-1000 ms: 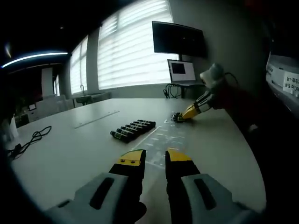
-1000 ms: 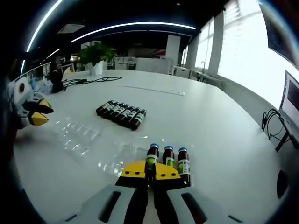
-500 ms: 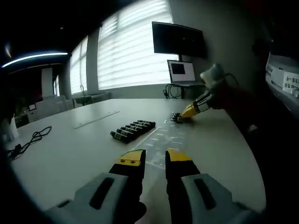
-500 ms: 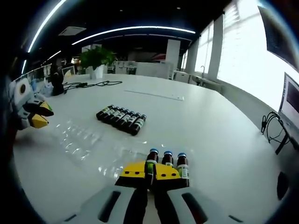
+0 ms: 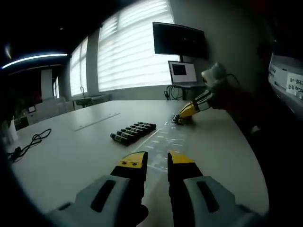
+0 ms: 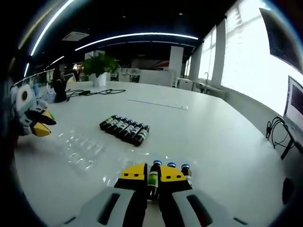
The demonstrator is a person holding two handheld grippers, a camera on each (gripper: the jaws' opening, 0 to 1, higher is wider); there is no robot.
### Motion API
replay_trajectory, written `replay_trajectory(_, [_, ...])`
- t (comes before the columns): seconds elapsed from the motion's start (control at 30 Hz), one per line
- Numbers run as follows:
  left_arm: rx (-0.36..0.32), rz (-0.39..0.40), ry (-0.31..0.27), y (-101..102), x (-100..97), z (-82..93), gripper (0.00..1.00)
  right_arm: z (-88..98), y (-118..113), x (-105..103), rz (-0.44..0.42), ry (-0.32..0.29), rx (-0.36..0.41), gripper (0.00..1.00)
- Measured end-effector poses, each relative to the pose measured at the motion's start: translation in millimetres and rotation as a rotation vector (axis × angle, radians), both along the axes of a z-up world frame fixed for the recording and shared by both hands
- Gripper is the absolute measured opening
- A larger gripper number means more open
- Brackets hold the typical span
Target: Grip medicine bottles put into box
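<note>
Standing bottle (image 6: pixel 152 178) sits between right tool (image 6: pixel 152 172) jaws.

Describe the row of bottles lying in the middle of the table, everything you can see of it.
The row of bottles is a tight line of small dark medicine bottles lying on their sides, side by side and touching, on the white table. They have black caps and pale labels with green on them; the exact count is hard to read. Nothing grips them. They lie beyond the clear plastic tray, apart from the three upright bottles at the right claw.
</note>
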State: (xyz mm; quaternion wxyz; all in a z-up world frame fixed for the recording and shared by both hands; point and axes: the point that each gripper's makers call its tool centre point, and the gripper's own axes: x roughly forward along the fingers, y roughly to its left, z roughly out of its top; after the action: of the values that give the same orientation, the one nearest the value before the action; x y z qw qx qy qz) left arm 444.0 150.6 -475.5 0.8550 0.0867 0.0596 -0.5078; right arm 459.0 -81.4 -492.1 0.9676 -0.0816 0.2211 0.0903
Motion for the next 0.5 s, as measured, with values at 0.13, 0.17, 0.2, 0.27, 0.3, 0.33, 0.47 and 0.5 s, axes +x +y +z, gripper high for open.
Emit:
replay_trajectory(0.13, [-0.001, 0.001, 0.0, 0, 0.3, 0.3, 0.11, 0.6, 2, 5, 0.007, -0.002, -0.003, 0.04])
replay_trajectory(0.17, [-0.001, 0.003, 0.0, 0, 0.6, 0.3, 0.11, 0.9, 3, 6, 0.01, -0.003, -0.005, 0.04])
replay_trajectory(0.2, [-0.001, 0.004, 0.0, 1, 0.8, 0.3, 0.11, 1.4, 4, 8, 0.015, -0.002, -0.009, 0.04])
replay_trajectory(0.27, [-0.002, 0.003, 0.0, 0, 0.6, 0.4, 0.11, 2.9, 6, 10, 0.029, -0.004, -0.019, 0.04])
replay_trajectory(0.3, [-0.002, 0.001, 0.0, 0, 0.3, 0.6, 0.11, 4.2, 7, 12, 0.031, -0.006, -0.019, 0.04])
replay_trajectory(0.33, [-0.002, 0.0, 0.001, 0, 0.3, 0.4, 0.11, 5.9, 8, 14, 0.032, -0.01, -0.02, 0.04])
replay_trajectory(0.47, [0.001, 0.006, 0.004, 1, 1.7, -1.0, 0.11, 12.8, 11, 21, 0.045, -0.03, -0.027, 0.04])
replay_trajectory(0.5, [0.0, 0.005, 0.003, 1, 1.8, -0.8, 0.11, 14.0, 12, 23, 0.052, -0.032, -0.031, 0.04])
